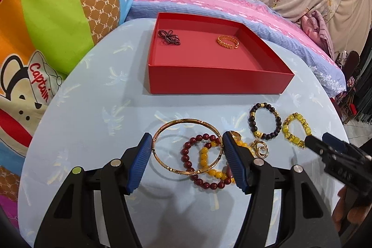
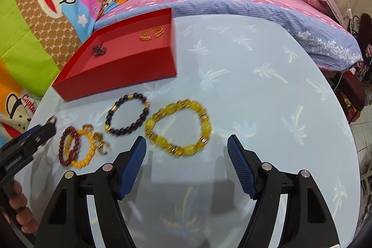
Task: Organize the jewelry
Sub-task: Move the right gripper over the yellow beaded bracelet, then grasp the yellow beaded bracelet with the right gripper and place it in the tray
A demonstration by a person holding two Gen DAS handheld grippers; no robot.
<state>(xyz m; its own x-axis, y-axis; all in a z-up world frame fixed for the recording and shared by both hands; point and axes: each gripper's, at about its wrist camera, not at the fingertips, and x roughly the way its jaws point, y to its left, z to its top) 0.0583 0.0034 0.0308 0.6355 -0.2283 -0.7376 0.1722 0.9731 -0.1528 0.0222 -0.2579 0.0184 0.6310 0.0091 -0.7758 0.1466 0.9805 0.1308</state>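
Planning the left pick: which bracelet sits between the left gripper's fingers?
The plain gold bangle, the only beadless ring; the left gripper straddles it, open.

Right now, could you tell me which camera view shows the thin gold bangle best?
The left wrist view: the gold bangle lies whole between the open left gripper fingers, overlapping the dark red bead bracelet. The right wrist view shows only a sliver of it beside the left gripper's tip.

Right gripper [image 2: 186,145] open above table [image 2: 267,90], yellow bracelet [image 2: 178,128] just ahead. Dark bracelet [image 2: 127,115] beside it. Red box [image 2: 121,69] far left holds gold bangle [image 2: 152,33]. Left gripper [image 2: 47,126] at left edge.
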